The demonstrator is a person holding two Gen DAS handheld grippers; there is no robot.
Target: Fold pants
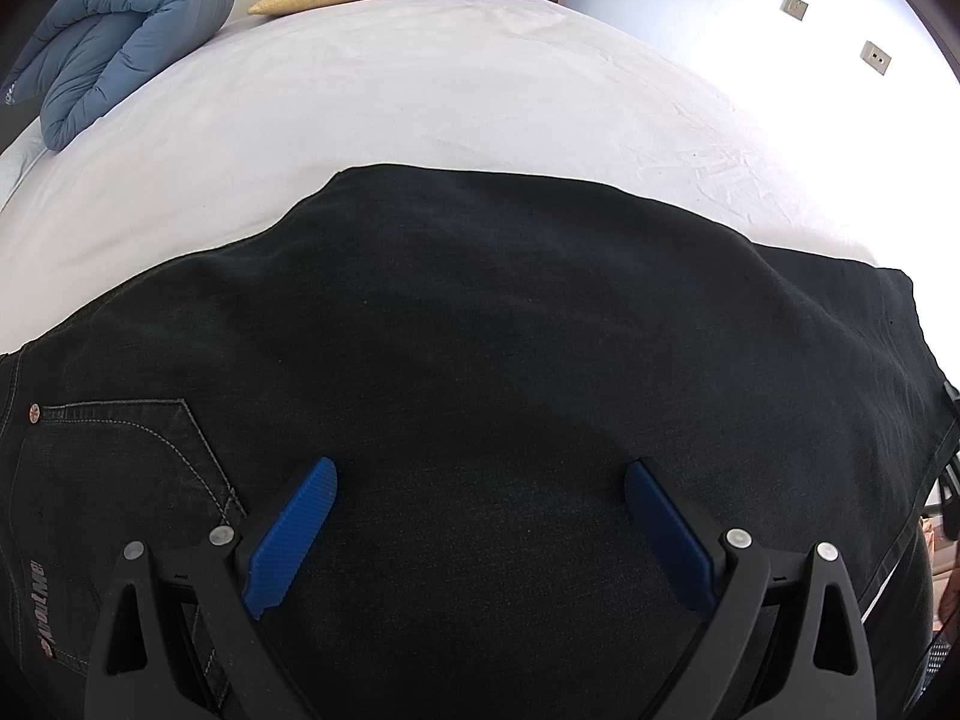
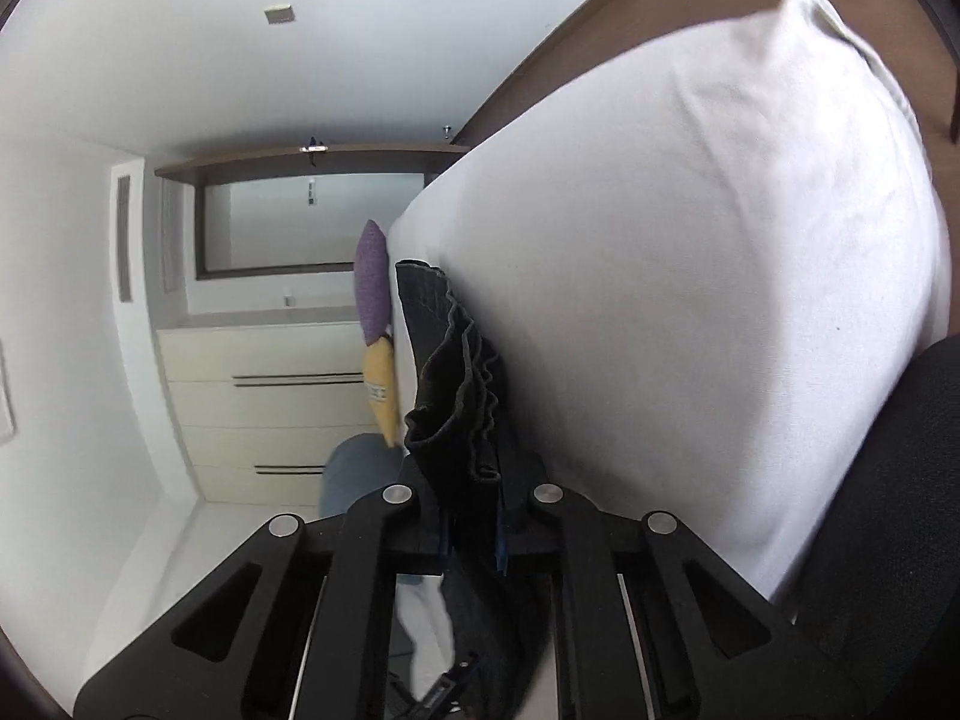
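While the left gripper [image 1: 480,531] hovers low over the pants [image 1: 480,360], its jaws spread and holding nothing, the left wrist view shows dark denim lying flat on the bed [image 1: 420,90], apparently already doubled leg over leg. A rivet and stitched pocket sit at lower left; a patch at the left edge bears writing, partly legible, perhaps "aboutMe". Cushions lie at the top.

Right wrist view: the right gripper [image 2: 474,531] has its jaws pinching bunched hem layers of the pants [image 2: 456,396] beside the bed's edge. Cross folds seemingly remain. No writing is readable.
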